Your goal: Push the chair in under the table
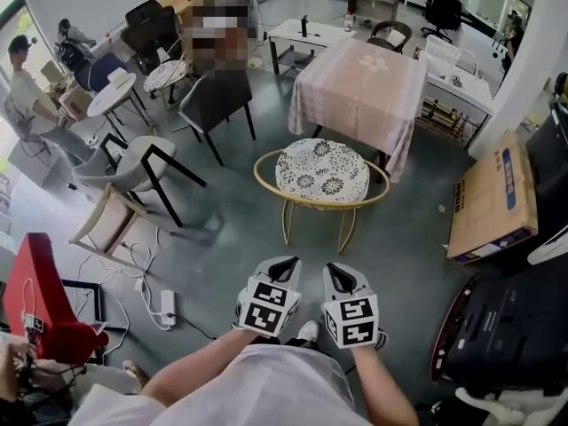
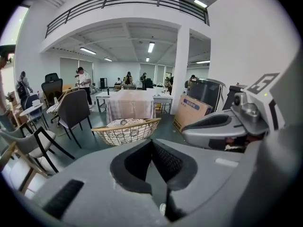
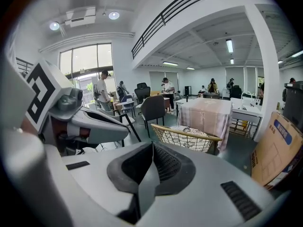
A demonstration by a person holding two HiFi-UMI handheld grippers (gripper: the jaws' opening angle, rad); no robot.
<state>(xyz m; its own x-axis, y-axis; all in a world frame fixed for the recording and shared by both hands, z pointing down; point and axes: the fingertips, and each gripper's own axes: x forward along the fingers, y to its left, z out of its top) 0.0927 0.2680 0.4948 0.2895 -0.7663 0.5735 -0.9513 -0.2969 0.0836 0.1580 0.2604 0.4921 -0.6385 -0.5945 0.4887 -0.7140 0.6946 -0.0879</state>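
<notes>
A round wicker chair [image 1: 321, 172] with a gold rim and a patterned white cushion stands just short of a table [image 1: 362, 78] draped in a pale pink cloth. The same chair [image 2: 126, 130] [image 3: 185, 136] and table [image 2: 130, 103] [image 3: 207, 113] lie ahead in both gripper views. My left gripper [image 1: 282, 265] and right gripper [image 1: 338, 275] hover side by side near the chair's front edge, apart from it. Both are shut with nothing between their jaws. In the left gripper view the left gripper [image 2: 150, 143] has its jaws together; so does the right gripper [image 3: 152, 145].
A dark chair [image 1: 216, 101] and a white chair with black legs [image 1: 133, 165] stand to the left. A cardboard box [image 1: 493, 199] leans at the right beside black equipment [image 1: 510, 327]. A power strip and cables [image 1: 166, 306] lie on the floor at left. People stand farther off.
</notes>
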